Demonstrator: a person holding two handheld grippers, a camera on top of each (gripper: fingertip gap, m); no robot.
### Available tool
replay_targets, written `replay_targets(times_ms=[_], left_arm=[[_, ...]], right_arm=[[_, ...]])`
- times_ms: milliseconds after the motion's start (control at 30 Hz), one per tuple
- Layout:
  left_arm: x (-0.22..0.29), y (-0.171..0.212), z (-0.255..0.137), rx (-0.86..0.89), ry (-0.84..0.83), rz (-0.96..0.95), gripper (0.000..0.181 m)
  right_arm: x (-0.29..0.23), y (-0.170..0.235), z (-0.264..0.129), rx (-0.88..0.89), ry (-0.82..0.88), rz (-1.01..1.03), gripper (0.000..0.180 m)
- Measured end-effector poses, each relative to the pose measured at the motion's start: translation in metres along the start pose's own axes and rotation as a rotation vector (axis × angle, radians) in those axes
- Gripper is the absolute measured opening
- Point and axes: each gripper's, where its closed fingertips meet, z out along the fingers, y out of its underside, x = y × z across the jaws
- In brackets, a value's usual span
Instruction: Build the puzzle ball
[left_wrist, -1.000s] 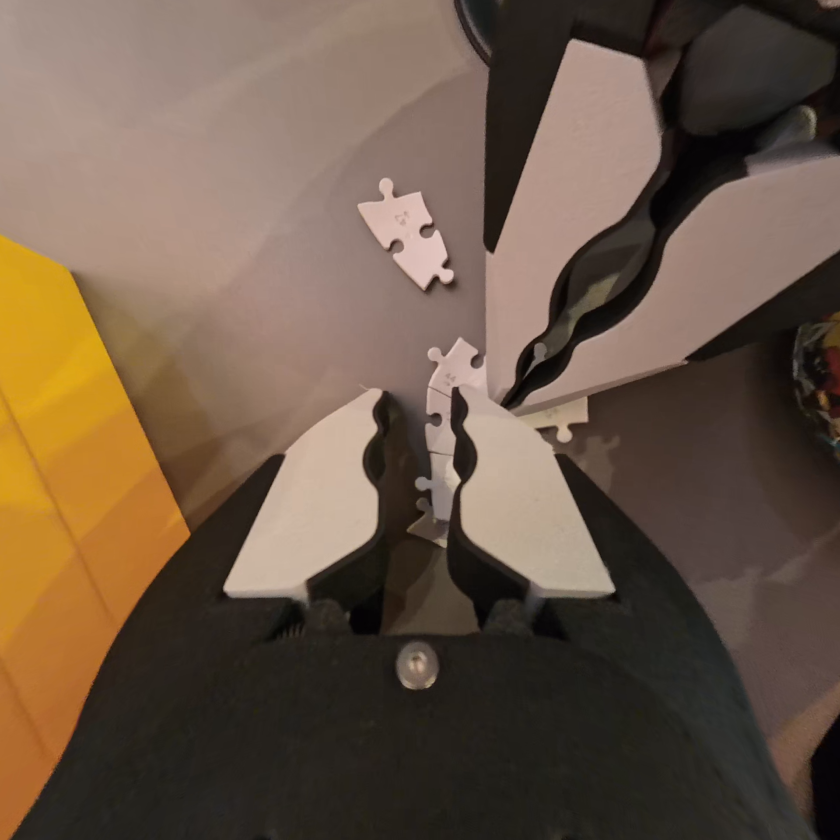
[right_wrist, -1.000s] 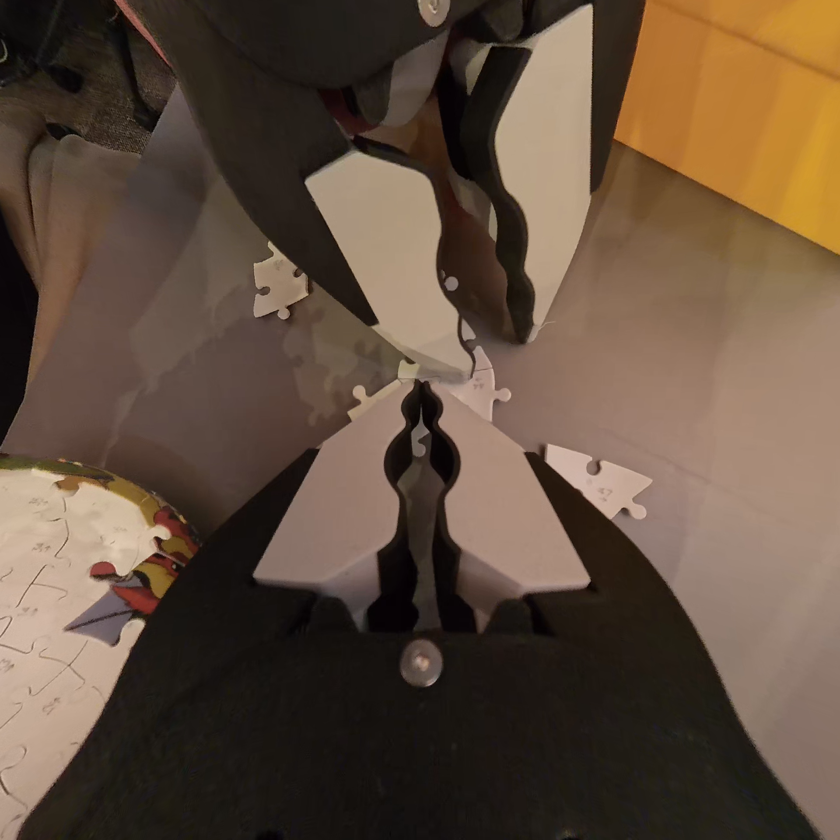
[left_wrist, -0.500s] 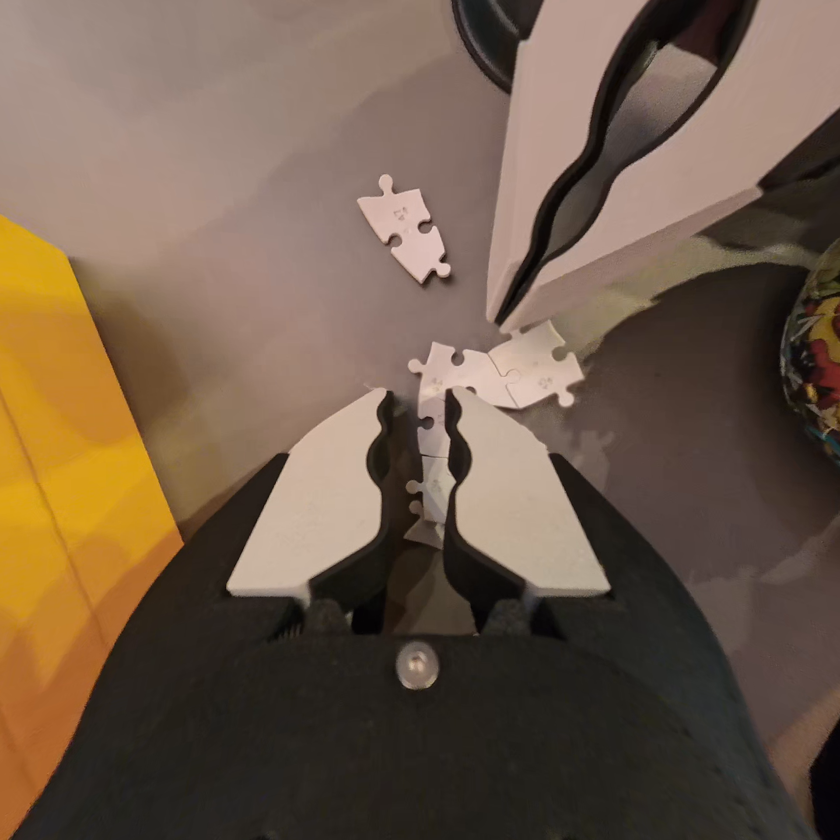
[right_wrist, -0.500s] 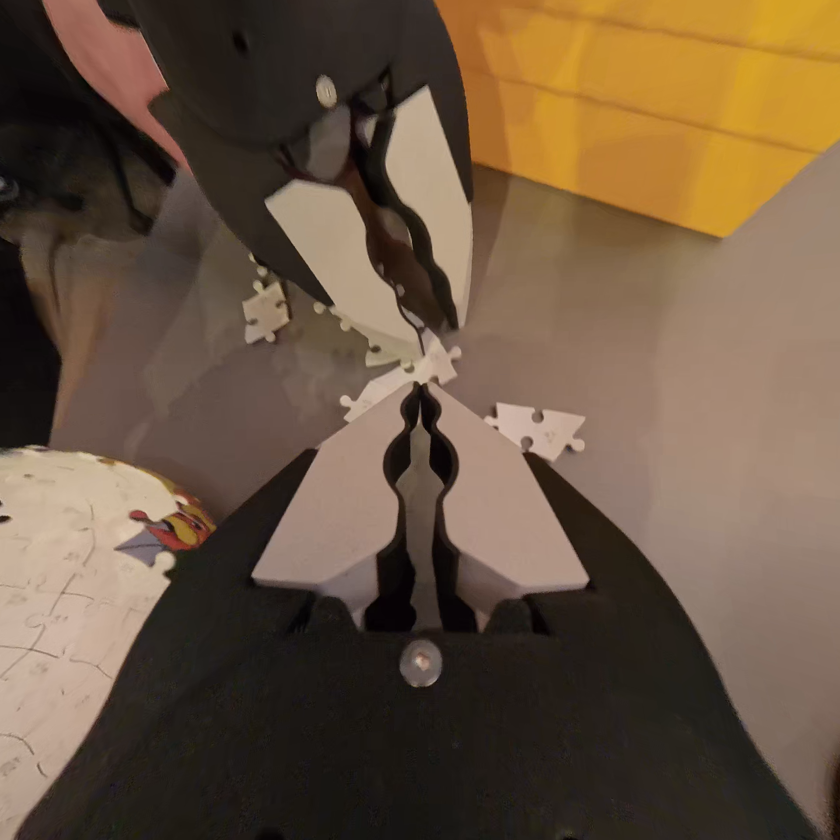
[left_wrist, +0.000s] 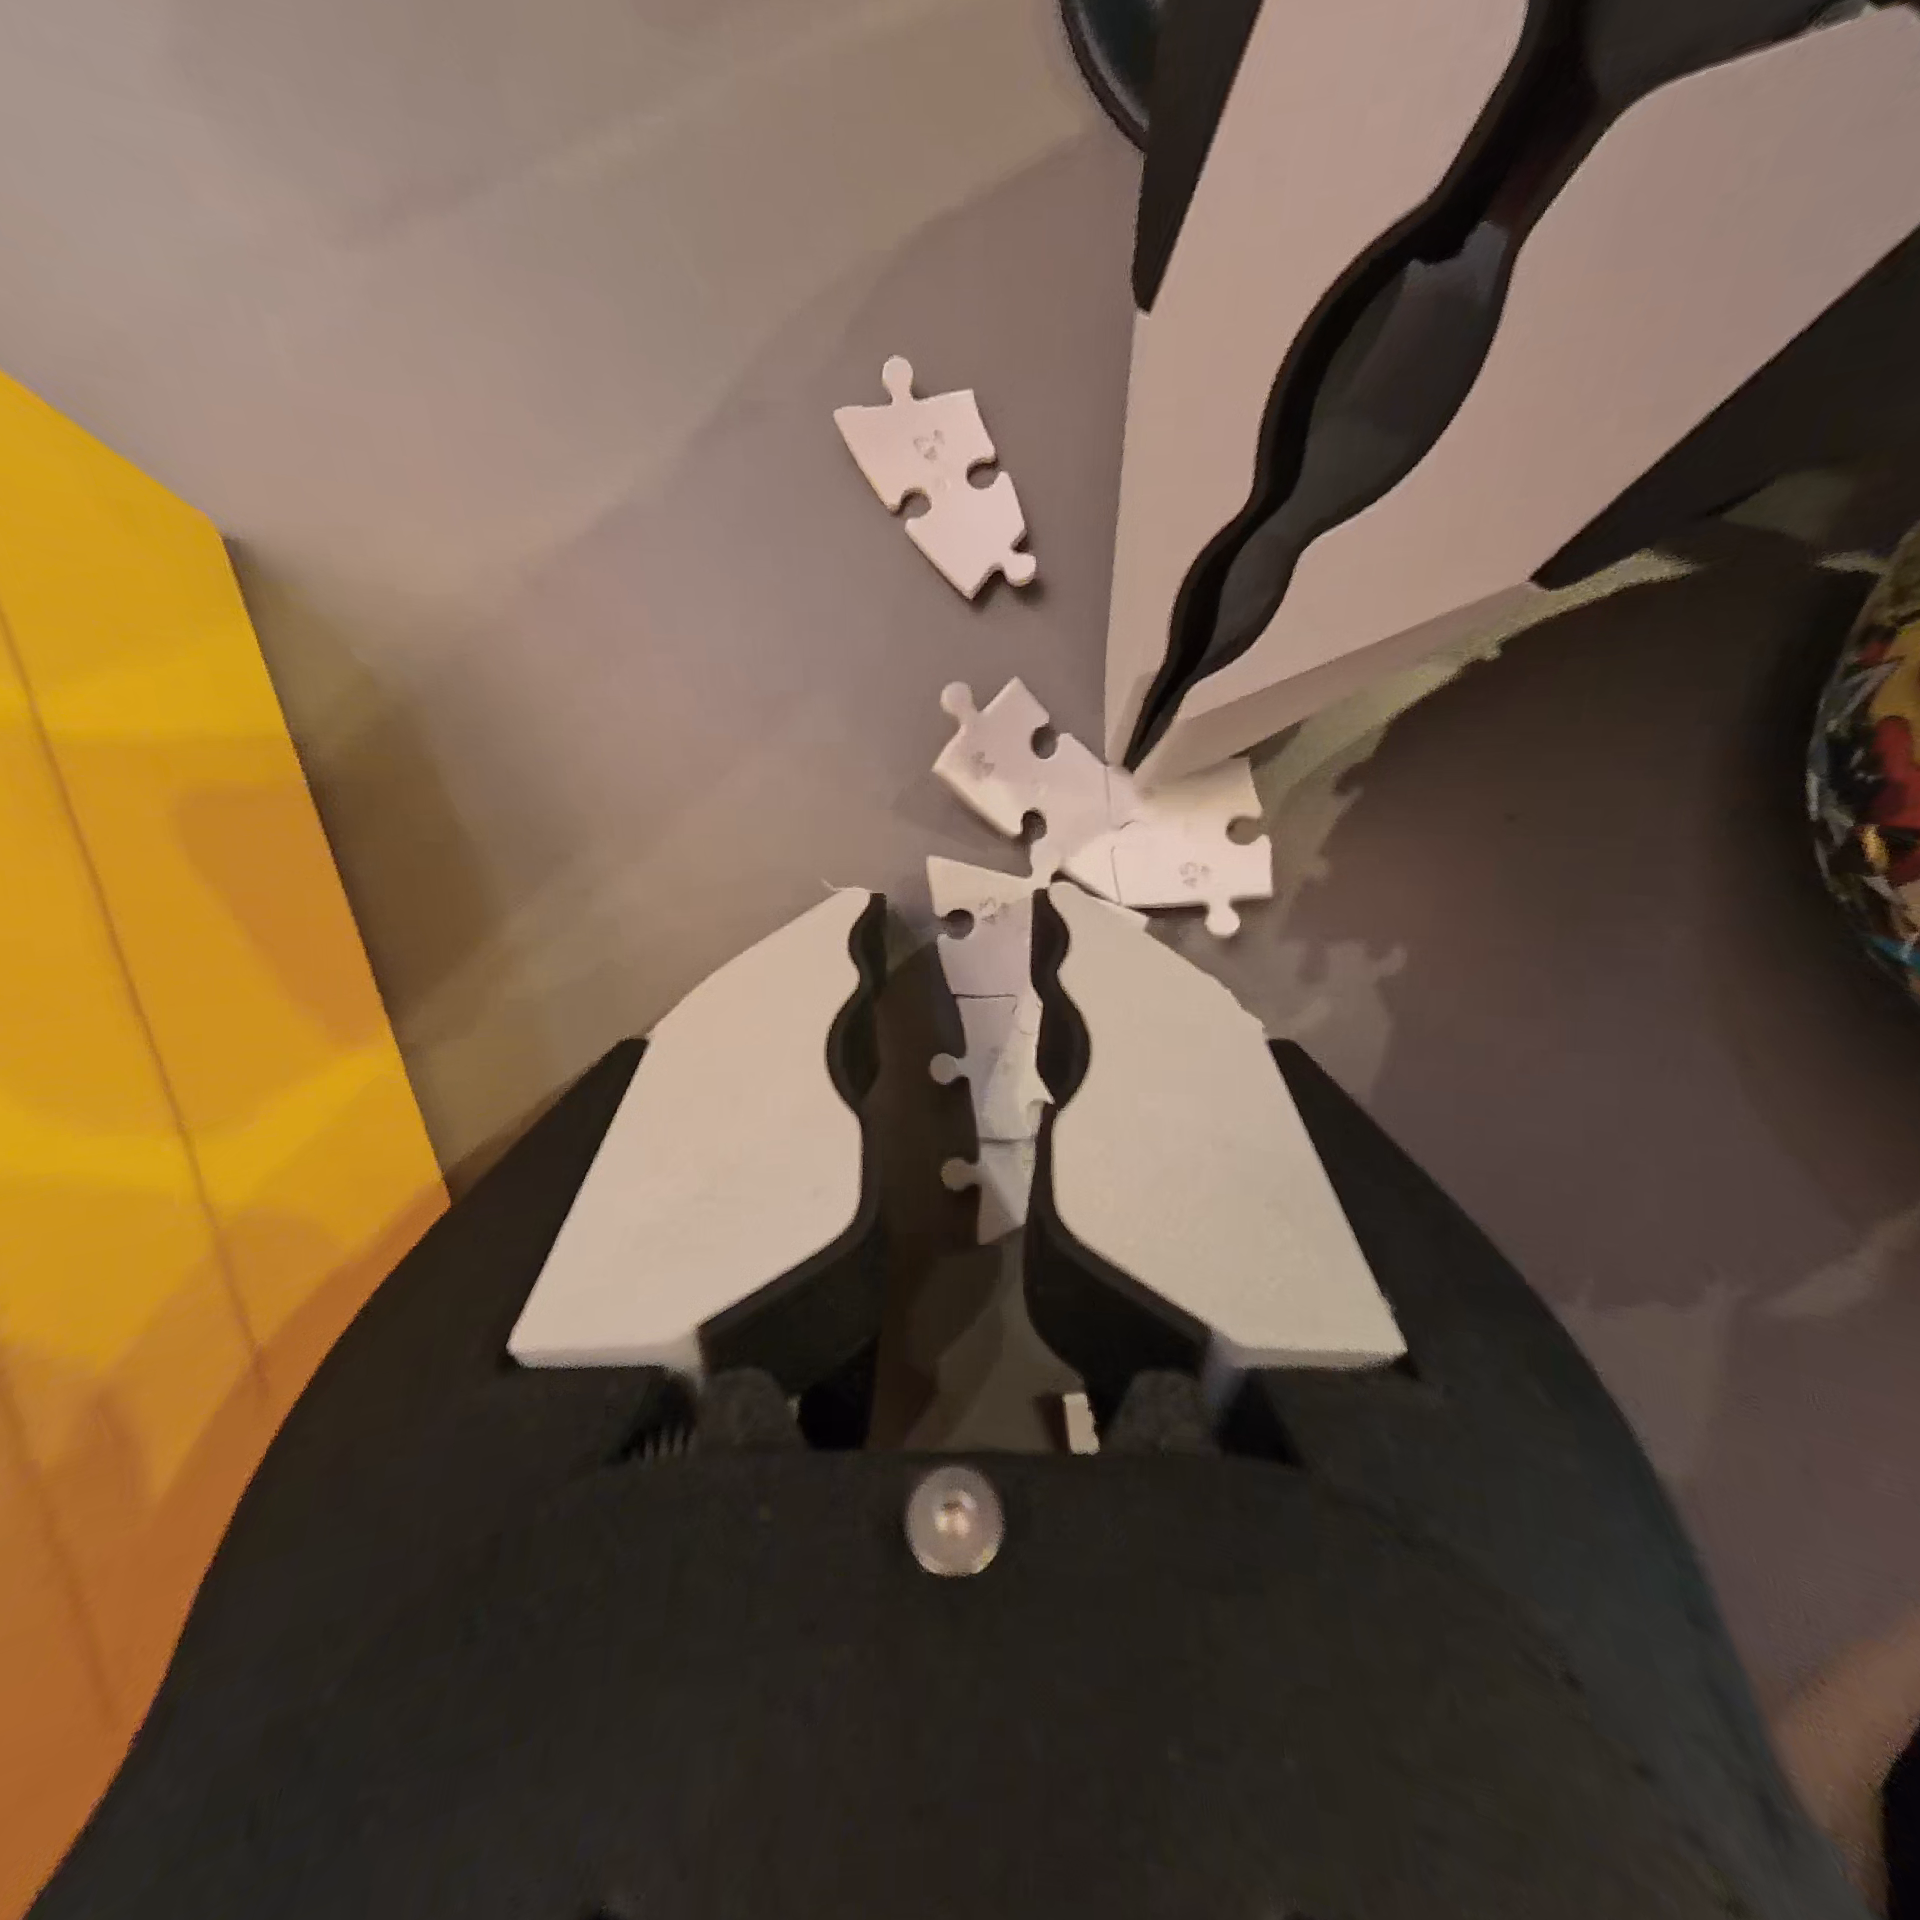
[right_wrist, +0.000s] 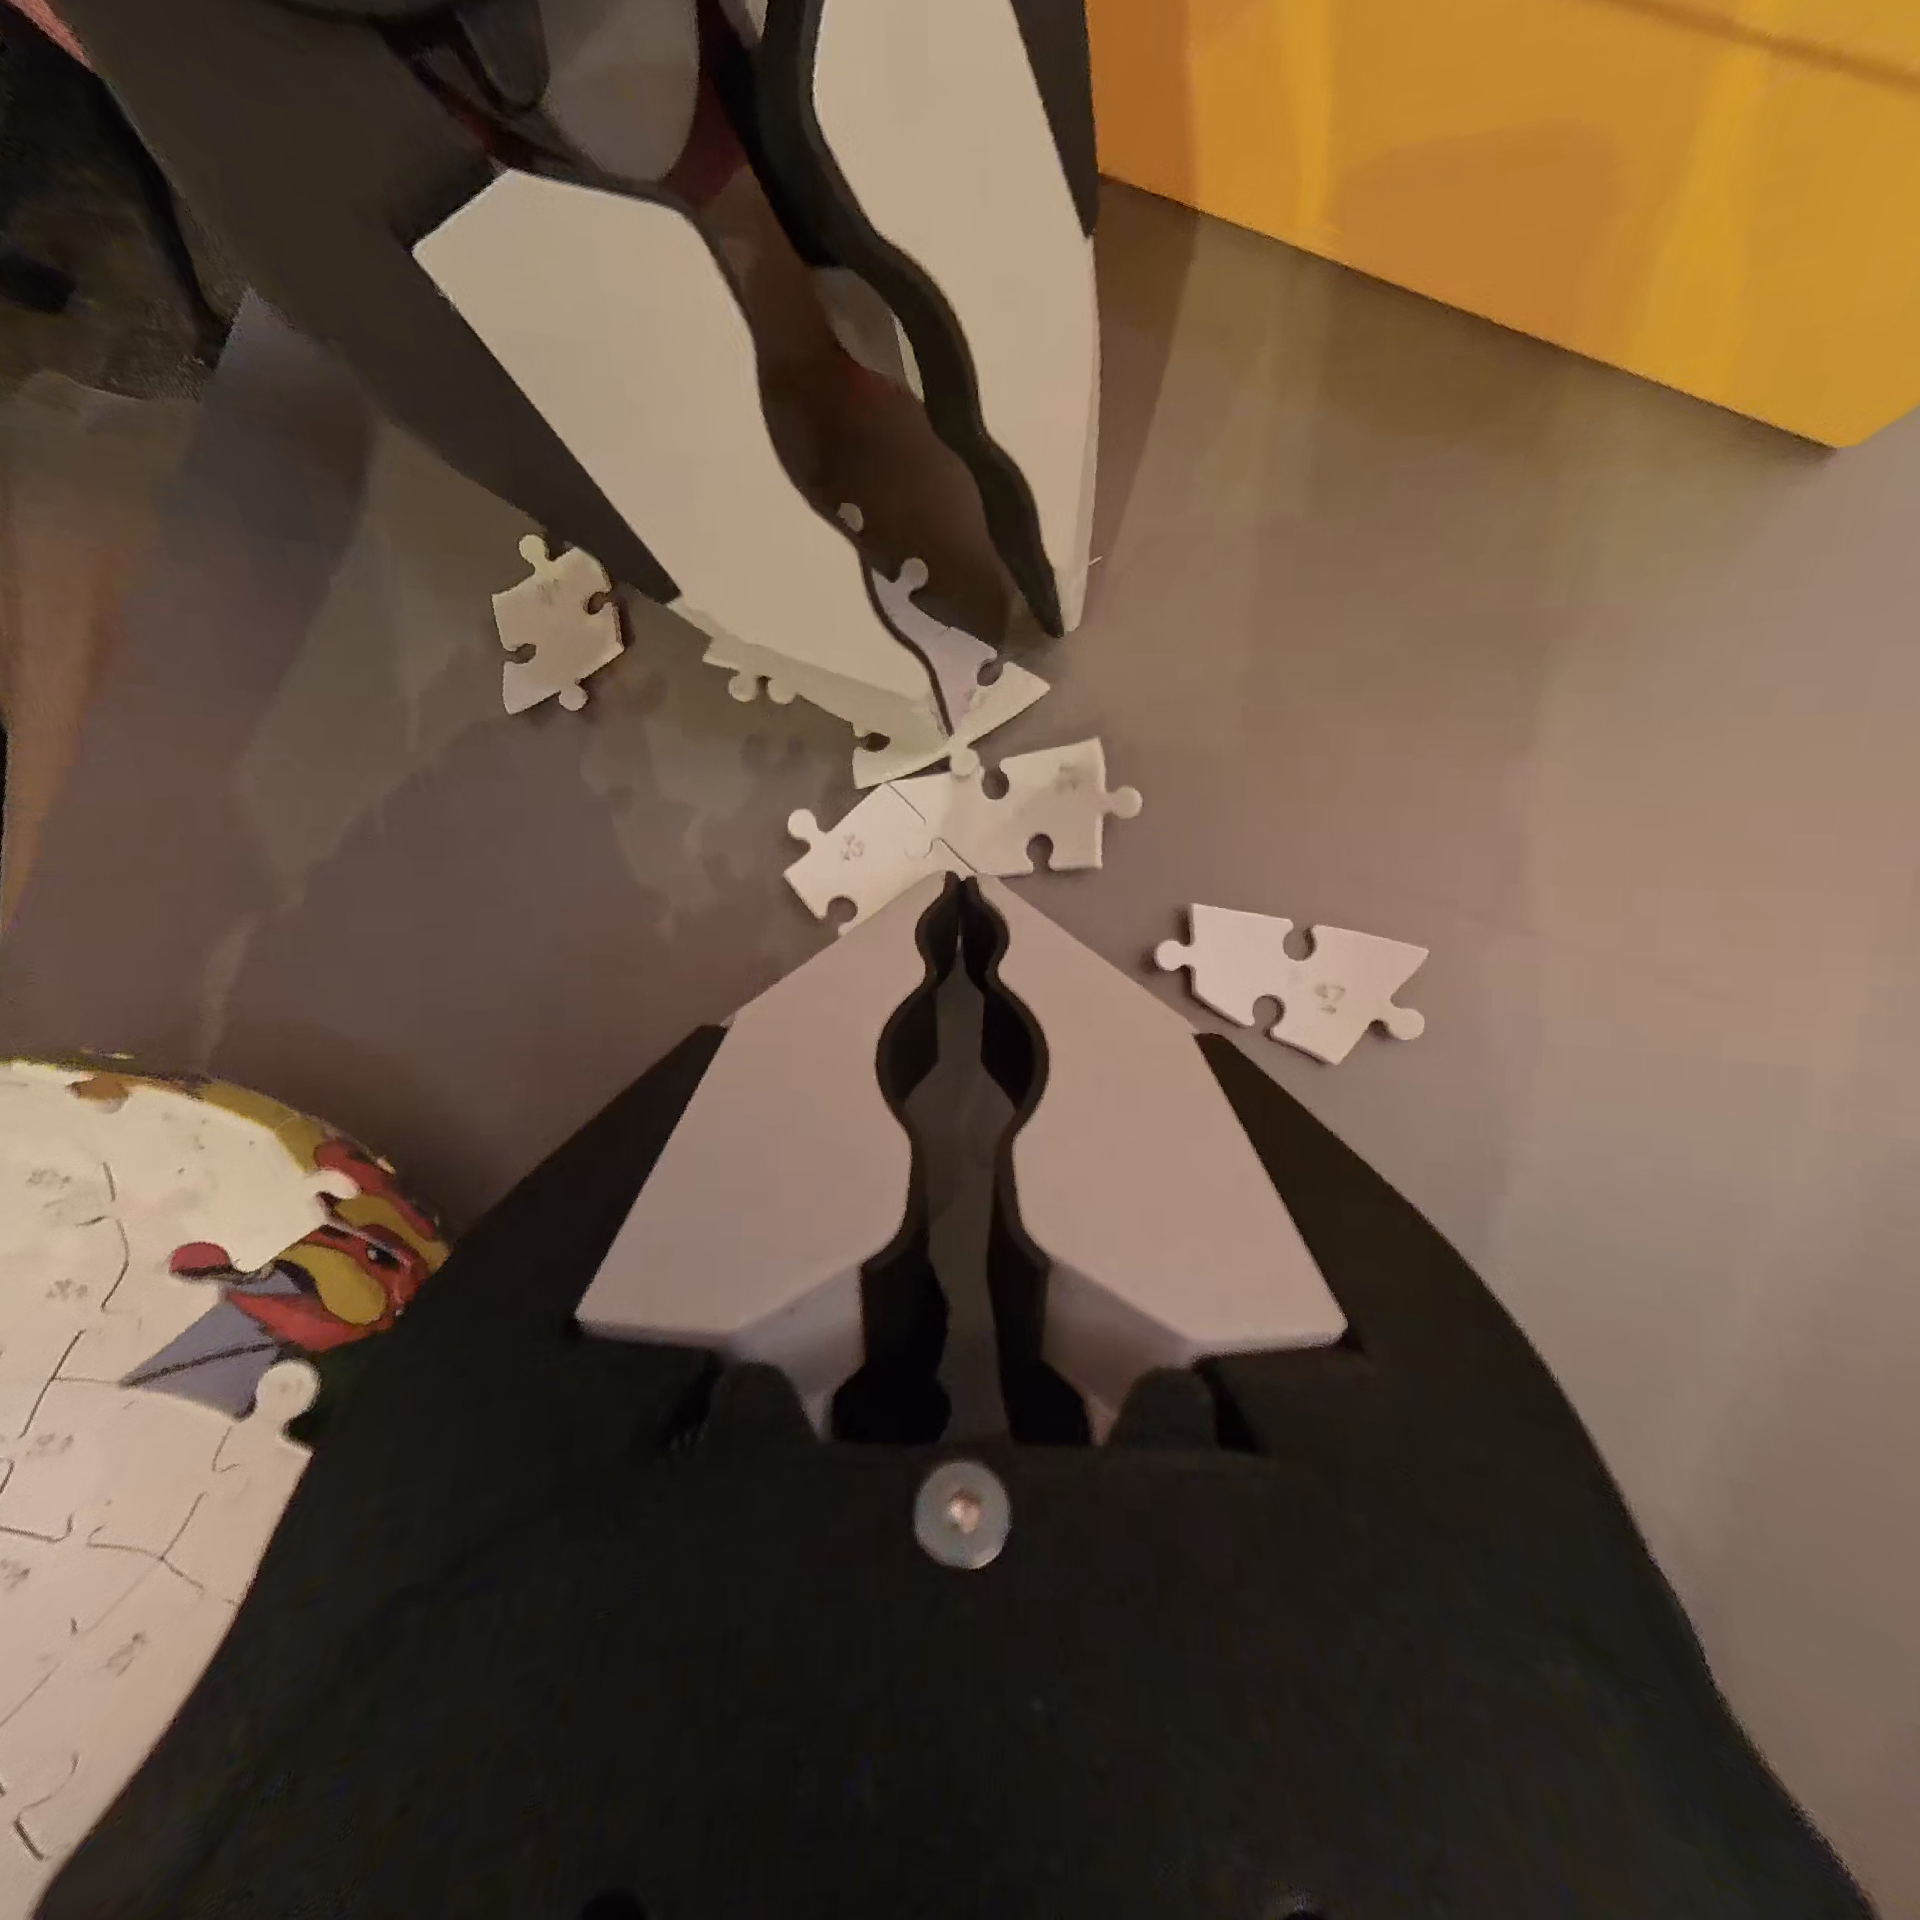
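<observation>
On the grey table (right_wrist: 1558, 623), right gripper (right_wrist: 957, 883) is clenched, empty, its tips touching the joined pieces (right_wrist: 966, 821). Left gripper (left_wrist: 956, 914) stands released (white piece strip (left_wrist: 987, 997) between its fingers, touching one).

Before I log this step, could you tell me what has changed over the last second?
The right gripper, shut, seemed to pinch the joined pair a second ago, lifted away leaving it on the table, and has come back down to it; the pair turned slightly. The left gripper, the strip between its fingers and the puzzle ball stayed put.
</observation>
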Motion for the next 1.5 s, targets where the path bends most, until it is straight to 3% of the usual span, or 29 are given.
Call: replay_targets(times_ms=[1000,1500], left_arm=[[-0.005,-0.014,0.009,-0.041,0.016,0.146,0.025],[-0.002,-0.014,0.012,-0.067,0.016,0.172,0.025]], right_arm=[[-0.001,0.005,-0.003,-0.115,-0.176,-0.069,0.0],[0.009,-0.011,0.003,0.009,-0.027,-0.101,0.0]])
